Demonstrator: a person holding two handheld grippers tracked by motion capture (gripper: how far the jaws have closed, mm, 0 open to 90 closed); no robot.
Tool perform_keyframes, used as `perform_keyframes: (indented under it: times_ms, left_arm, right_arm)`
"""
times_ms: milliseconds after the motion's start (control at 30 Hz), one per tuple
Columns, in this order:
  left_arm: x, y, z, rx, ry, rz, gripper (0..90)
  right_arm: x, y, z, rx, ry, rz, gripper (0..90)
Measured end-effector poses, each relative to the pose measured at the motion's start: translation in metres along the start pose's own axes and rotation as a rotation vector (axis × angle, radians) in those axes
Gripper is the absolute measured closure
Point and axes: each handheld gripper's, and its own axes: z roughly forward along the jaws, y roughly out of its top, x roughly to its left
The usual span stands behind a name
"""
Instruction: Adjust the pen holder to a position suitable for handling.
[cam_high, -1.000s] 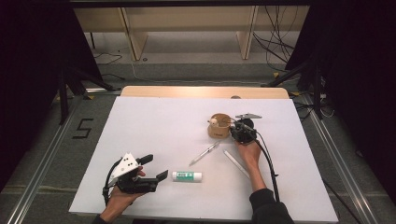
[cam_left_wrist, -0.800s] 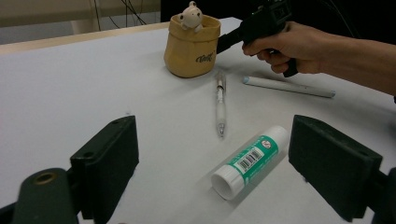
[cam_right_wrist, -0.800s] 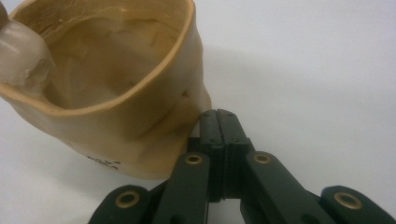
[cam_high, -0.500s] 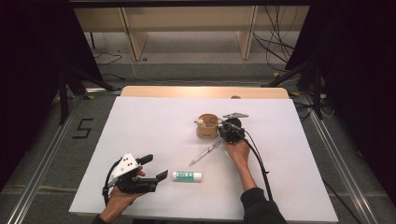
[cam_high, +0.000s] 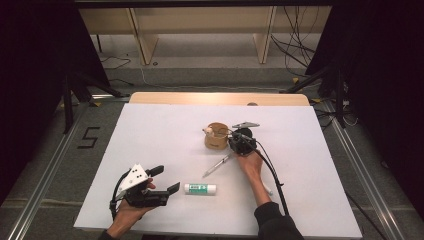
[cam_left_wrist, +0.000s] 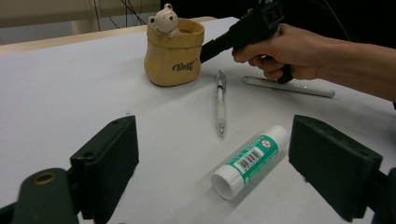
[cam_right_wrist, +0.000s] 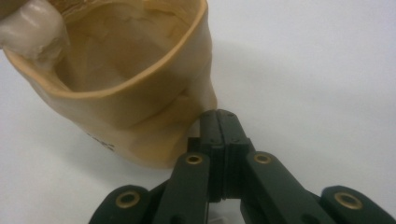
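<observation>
So my right hand-held gripper (cam_high: 231, 140) is clenched, its jaws pressed flat together with nothing between them, and their closed tips lie against the lower side of the tan bear cup (cam_high: 216, 136). Over the last second I have slid that cup leftward across the white counter (cam_high: 150, 125): it stood farther right a second ago, and it now sits near the middle, somewhat towards the far side, upright, with the small bear figure on its left rim. I am pushing it, not carrying it, so it will go only where the tips shove it, and a push too high on the soft wall could tip it.

The clear pen (cam_high: 217, 165) lies just near of the cup, slanting toward the glue stick (cam_high: 200, 188), which rests on its side at the near edge. A second, pale pen (cam_left_wrist: 288, 87) lies under my right forearm.

My left hand-held gripper (cam_high: 166, 179) has kept still at the near left, its jaws spread wide and empty, pointing at the glue stick. The cup looks nearly placed for loading the pens.
</observation>
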Motion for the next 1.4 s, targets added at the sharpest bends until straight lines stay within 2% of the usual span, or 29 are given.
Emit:
perform_keyframes:
  times_ms: [433,700,867,967,1200,1400]
  left_arm:
    - [0.000,0.000,0.000,0.001,0.000,0.003,15.7]
    - [0.000,-0.001,0.000,0.005,0.000,0.004,15.7]
    - [0.000,-0.001,0.001,0.017,-0.002,0.005,15.7]
    - [-0.001,-0.001,0.002,0.024,-0.005,0.011,15.7]
    - [0.000,-0.002,0.003,0.040,-0.008,0.008,15.6]
    - [-0.001,-0.002,0.005,0.053,-0.017,0.009,15.6]
  right_arm:
    - [0.013,0.002,0.001,0.004,0.017,-0.028,90.0]
    - [0.006,0.003,-0.008,-0.021,0.019,-0.025,84.4]
    - [0.001,0.001,-0.025,-0.059,0.031,-0.036,78.9]
    - [-0.001,-0.003,-0.036,-0.079,0.059,-0.032,73.0]
    - [-0.001,-0.019,-0.068,-0.116,0.144,-0.067,54.2]
    - [0.000,-0.033,-0.089,-0.137,0.196,-0.072,45.2]
